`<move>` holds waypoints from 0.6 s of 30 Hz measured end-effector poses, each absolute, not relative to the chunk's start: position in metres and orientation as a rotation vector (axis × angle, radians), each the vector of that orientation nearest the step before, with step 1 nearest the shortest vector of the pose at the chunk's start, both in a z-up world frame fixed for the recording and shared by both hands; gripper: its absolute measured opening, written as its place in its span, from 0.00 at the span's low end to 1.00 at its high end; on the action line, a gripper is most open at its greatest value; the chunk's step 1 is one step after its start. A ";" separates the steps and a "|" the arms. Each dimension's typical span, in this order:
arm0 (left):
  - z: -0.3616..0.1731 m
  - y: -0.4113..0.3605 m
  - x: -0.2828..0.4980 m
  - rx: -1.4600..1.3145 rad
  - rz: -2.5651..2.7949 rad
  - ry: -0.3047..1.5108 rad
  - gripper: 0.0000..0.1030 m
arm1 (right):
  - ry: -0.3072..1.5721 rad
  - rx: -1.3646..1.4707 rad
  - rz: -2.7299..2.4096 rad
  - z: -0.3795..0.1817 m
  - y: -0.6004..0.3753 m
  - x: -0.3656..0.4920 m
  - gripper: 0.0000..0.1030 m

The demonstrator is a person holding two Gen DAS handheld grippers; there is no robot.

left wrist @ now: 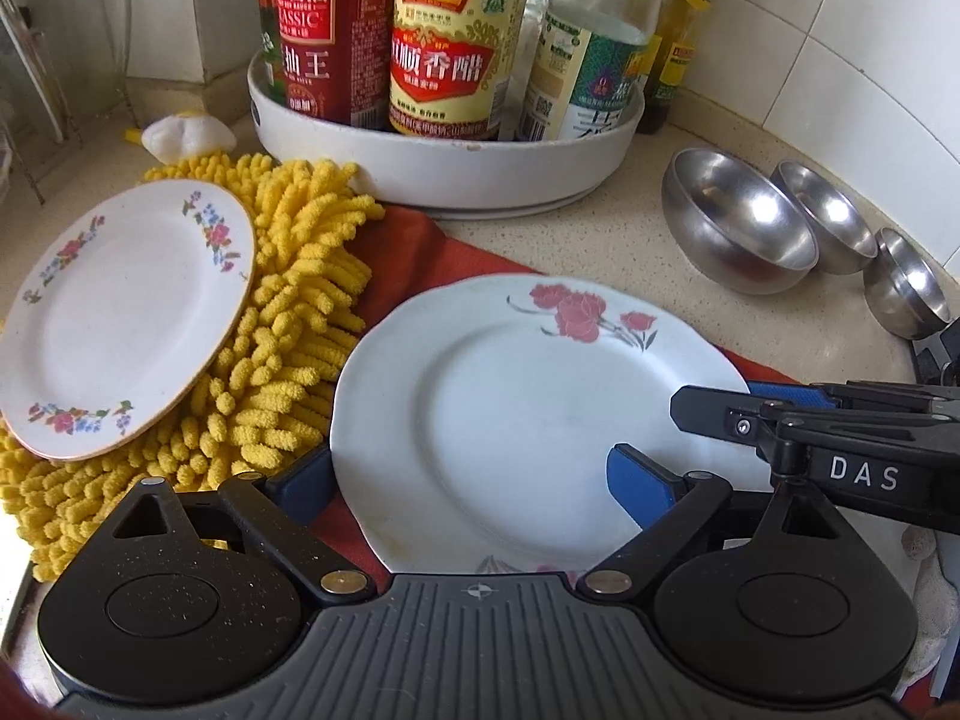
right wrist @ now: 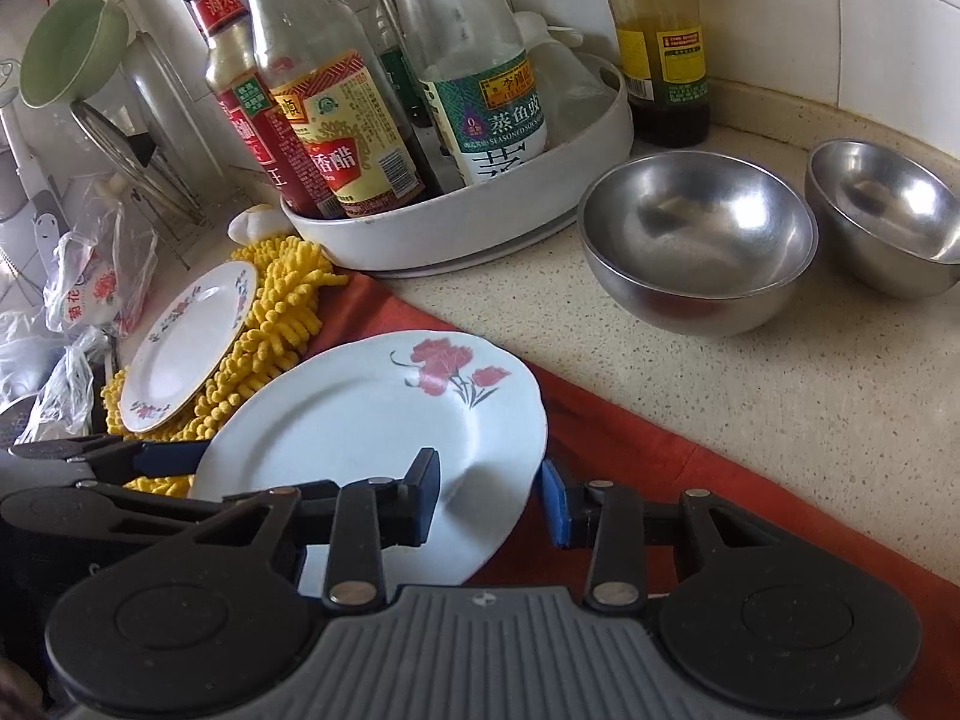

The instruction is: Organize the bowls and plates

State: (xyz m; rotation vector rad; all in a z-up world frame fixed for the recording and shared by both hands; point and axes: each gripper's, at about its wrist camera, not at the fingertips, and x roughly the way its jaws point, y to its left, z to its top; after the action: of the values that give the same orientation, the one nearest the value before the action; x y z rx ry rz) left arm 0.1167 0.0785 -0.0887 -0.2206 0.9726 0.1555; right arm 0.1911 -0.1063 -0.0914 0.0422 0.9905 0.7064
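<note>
A large white plate with red flowers (left wrist: 516,414) (right wrist: 366,426) lies on a red cloth (left wrist: 414,252) (right wrist: 630,450). My left gripper (left wrist: 468,486) is open, its jaws either side of the plate's near edge. My right gripper (right wrist: 489,501) (left wrist: 720,402) is open, its jaws straddling the plate's right rim. A smaller floral plate (left wrist: 120,312) (right wrist: 186,342) rests on a yellow chenille mop head (left wrist: 288,324) (right wrist: 264,336). Three steel bowls (left wrist: 738,222) (left wrist: 825,216) (left wrist: 906,282) stand at the right; two of them show in the right wrist view (right wrist: 696,240) (right wrist: 888,216).
A round white tray (left wrist: 444,162) (right wrist: 468,222) of sauce bottles stands at the back. A lone bottle (right wrist: 660,42) stands by the tiled wall. A wire rack with lids (right wrist: 138,138) and plastic bags (right wrist: 72,324) are at the left.
</note>
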 end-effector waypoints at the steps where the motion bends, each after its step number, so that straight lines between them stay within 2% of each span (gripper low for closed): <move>1: -0.087 0.078 0.116 -0.220 0.156 0.967 0.94 | 0.991 0.037 0.712 -0.091 -0.107 0.190 0.35; 10: -0.102 0.078 0.108 -0.231 0.116 1.020 0.93 | 1.062 0.060 0.711 -0.105 -0.109 0.193 0.36; 18: -0.110 0.073 0.123 -0.137 0.122 0.997 1.00 | 1.037 0.053 0.720 -0.106 -0.102 0.199 0.37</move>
State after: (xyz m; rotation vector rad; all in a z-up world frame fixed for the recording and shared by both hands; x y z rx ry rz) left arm 0.1226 0.0726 -0.1096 -0.1370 0.9973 0.1224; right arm 0.1993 -0.1015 -0.1056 0.0534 1.0365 0.7205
